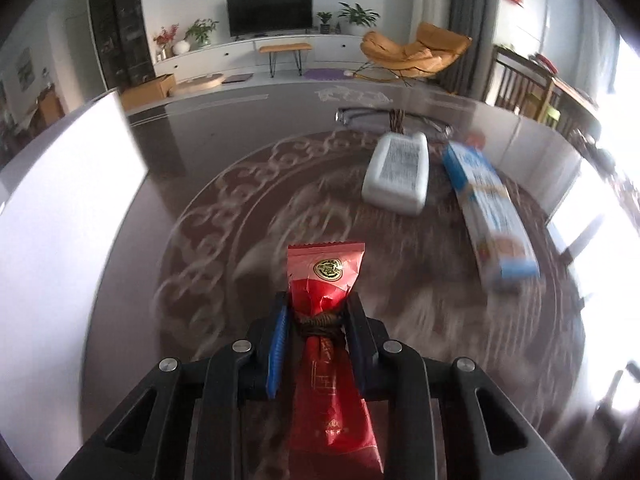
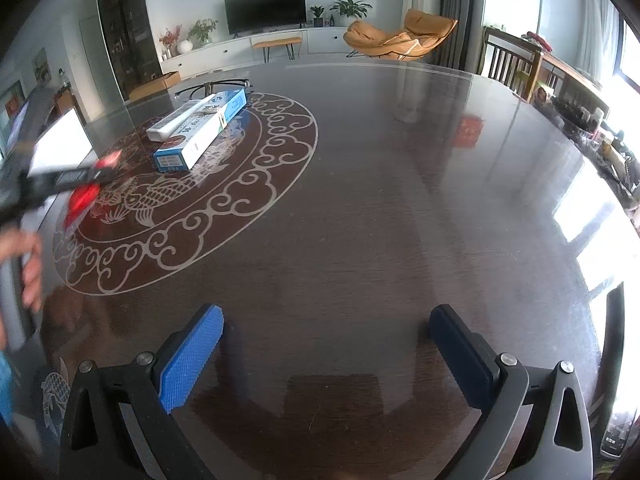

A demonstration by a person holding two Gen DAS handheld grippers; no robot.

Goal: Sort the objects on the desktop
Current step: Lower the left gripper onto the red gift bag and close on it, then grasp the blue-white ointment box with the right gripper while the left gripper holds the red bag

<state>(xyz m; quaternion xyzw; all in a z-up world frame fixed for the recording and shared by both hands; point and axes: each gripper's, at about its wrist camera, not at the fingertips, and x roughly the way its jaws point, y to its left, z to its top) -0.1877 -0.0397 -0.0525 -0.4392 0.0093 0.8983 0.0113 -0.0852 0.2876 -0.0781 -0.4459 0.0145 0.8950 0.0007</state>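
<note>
My left gripper point(image 1: 318, 308) is shut on a red snack packet point(image 1: 326, 276) with a gold seal, held above the dark patterned table point(image 1: 224, 216). The packet's front end sticks out past the fingers. A white flat bottle point(image 1: 398, 172) and a blue and white box point(image 1: 490, 208) lie on the table ahead to the right. In the right wrist view the left gripper point(image 2: 92, 176) and the red packet point(image 2: 82, 200) show blurred at the far left, with the box point(image 2: 202, 132) and white bottle point(image 2: 180, 120) behind. My right gripper point(image 2: 326, 320) is open and empty over bare table.
A white bin or panel point(image 1: 68, 200) stands at the table's left edge, also in the right wrist view point(image 2: 60, 140). A dark wire-rimmed basket point(image 1: 396, 118) sits behind the bottle. Chairs point(image 2: 516, 64) stand at the right edge of the table.
</note>
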